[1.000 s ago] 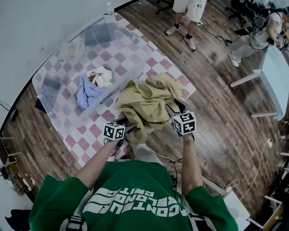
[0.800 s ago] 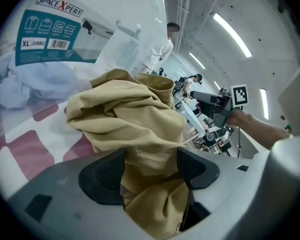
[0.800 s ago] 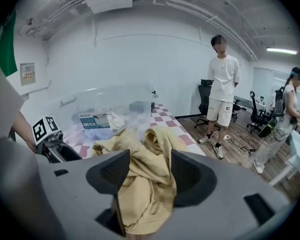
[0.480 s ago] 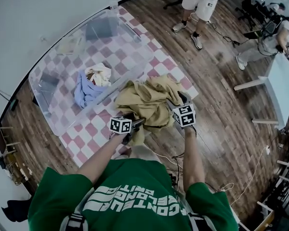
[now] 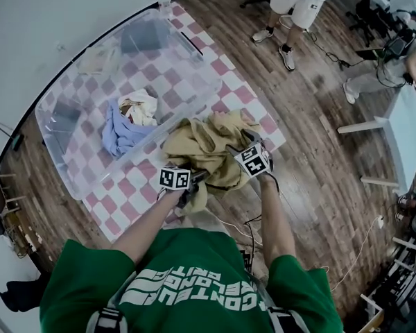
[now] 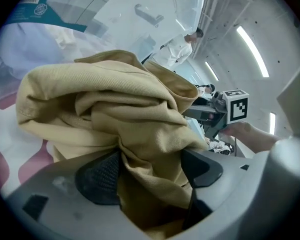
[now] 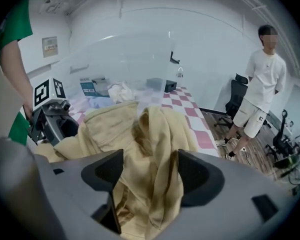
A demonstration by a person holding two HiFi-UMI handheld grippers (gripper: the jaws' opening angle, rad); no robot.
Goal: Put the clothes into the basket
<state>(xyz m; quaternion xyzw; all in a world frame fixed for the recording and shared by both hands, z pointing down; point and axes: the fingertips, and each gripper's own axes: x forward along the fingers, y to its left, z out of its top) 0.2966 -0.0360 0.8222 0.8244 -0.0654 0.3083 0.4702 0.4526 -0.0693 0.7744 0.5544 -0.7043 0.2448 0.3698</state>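
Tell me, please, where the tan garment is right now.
In the head view, the tan garment sits bunched at centre on the checkered tablecloth, just outside the near wall of the clear basket.

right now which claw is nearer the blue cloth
Left. The left claw sits outside the bin from the blue cloth; the right claw is beyond the tan garment. Both have just been opening, garment between jaws.

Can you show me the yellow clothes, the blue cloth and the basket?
yellow clothes [image 5: 208, 148], head view, middle of the heap
blue cloth [image 5: 118, 134], head view, its middle
basket [image 5: 175, 82], head view, bare bottom
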